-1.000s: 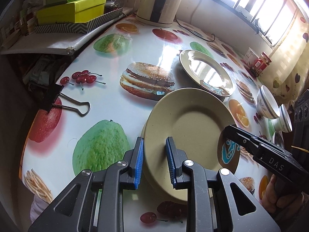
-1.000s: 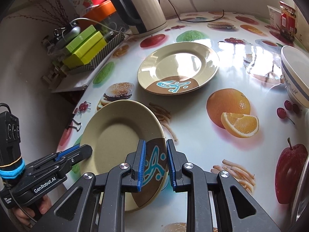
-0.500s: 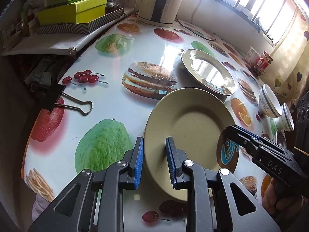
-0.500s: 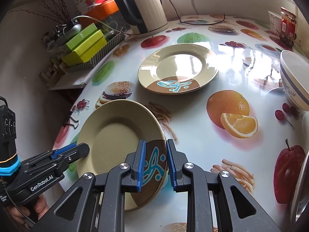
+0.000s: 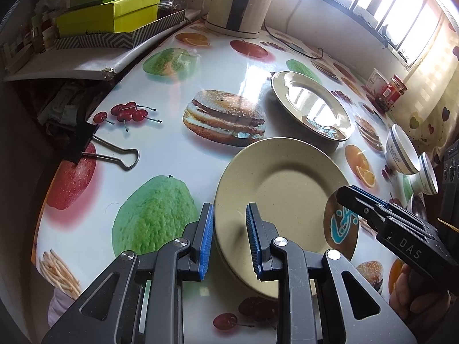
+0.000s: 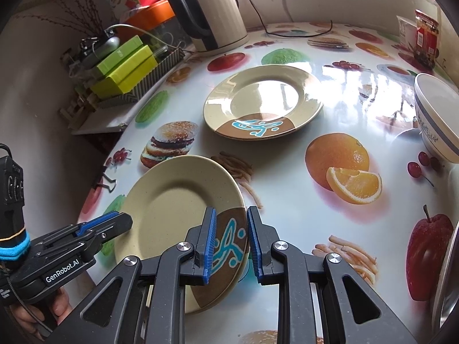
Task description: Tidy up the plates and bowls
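Note:
A beige plate [image 5: 287, 189] [image 6: 172, 200] with a brown patch and a blue motif hangs tilted just over the table, held from two sides. My left gripper [image 5: 229, 215] [image 6: 109, 223] is shut on its plain rim. My right gripper [image 6: 229, 220] [image 5: 352, 197] is shut on the rim at the brown patch. A second plate [image 5: 309, 106] [image 6: 264, 100] of the same pattern lies flat farther back. At the right stand a white bowl [image 5: 401, 152] [image 6: 436, 114] with a blue band and another bowl [image 5: 427, 175] beside it.
A cream and black kettle [image 5: 238, 0] [image 6: 212, 14] stands at the back with its cord along the wall. Green boxes [image 5: 114, 11] sit on a side shelf at the left. A binder clip [image 5: 86, 140] grips the table's left edge. A red jar [image 6: 427, 37] stands at the far right.
Both grippers keep the same hold on the plate. The table prints have drifted slightly in both views, so the held plate has shifted only a little.

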